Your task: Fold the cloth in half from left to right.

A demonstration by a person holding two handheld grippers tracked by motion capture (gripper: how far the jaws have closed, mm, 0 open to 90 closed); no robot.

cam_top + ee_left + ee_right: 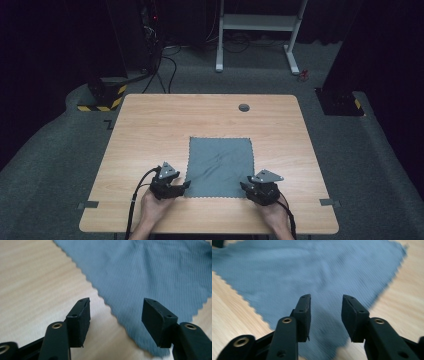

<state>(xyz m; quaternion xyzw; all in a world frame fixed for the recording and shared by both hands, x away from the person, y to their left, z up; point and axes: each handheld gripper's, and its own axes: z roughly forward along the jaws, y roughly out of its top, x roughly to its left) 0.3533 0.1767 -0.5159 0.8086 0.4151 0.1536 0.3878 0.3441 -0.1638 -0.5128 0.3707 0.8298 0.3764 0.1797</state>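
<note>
A grey-blue cloth (220, 166) with zigzag edges lies flat on the wooden table (150, 125), slightly creased in the middle. My left gripper (186, 185) sits at the cloth's near left corner, open; in the left gripper view its jaws straddle the cloth's (155, 275) edge, just above the wood. My right gripper (244, 186) is at the near right corner, open as well. In the right gripper view the cloth's (317, 270) corner lies between and under the jaws.
A grey round cable port (244, 107) sits near the table's far edge. Grey tape marks (88, 204) (329, 202) lie at the near left and right edges. Beyond the table are a white desk frame (260, 25), cables and dark stands.
</note>
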